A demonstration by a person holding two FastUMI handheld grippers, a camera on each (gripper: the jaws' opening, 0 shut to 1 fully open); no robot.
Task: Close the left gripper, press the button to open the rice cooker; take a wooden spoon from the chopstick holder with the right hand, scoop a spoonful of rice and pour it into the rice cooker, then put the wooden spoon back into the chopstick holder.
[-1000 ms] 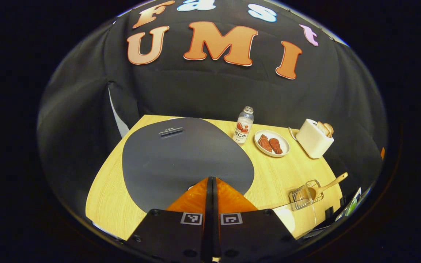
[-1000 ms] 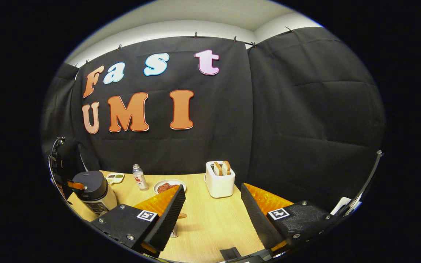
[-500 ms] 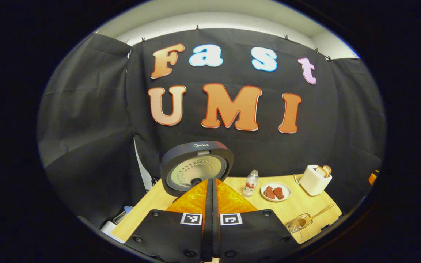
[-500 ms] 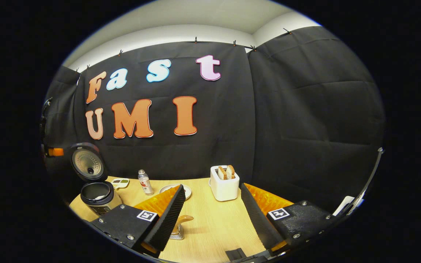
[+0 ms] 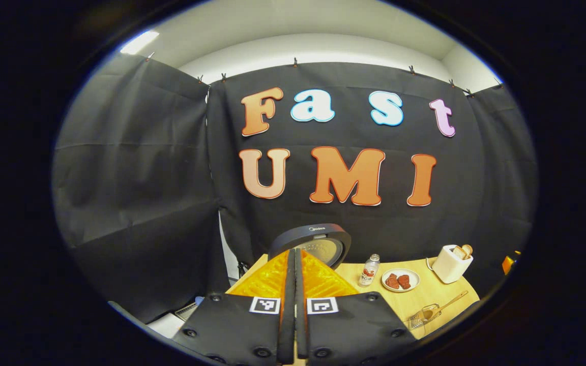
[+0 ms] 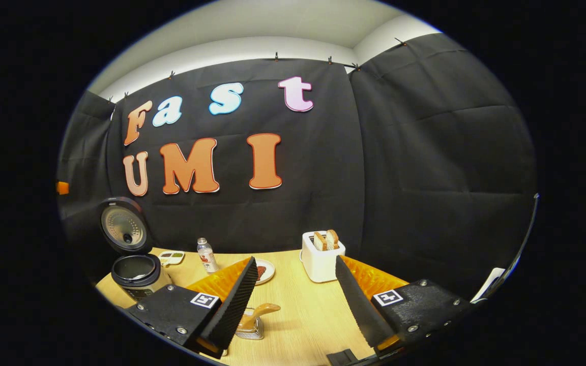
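The rice cooker (image 6: 138,272) stands at the table's left with its lid (image 6: 122,226) swung up and the dark pot mouth showing. In the left gripper view the raised lid (image 5: 318,244) rises just behind my left gripper (image 5: 294,254), which is shut with nothing between its fingers. My right gripper (image 6: 295,267) is open above the table. The wooden spoon (image 6: 258,312) leans in the wire chopstick holder (image 6: 251,330) just below and beside its left finger. The spoon (image 5: 443,305) and holder (image 5: 417,320) also appear at the lower right of the left gripper view.
A small bottle (image 6: 205,254), a plate of red food (image 5: 400,279) and a white toaster with bread (image 6: 322,256) line the back of the wooden table (image 6: 298,315). A small palette-like dish (image 6: 171,257) lies behind the cooker.
The cooker's lid has sprung from closed to upright. My left gripper has lifted away from it and tilted up. My right gripper has drifted slightly, bringing the spoon further into sight.
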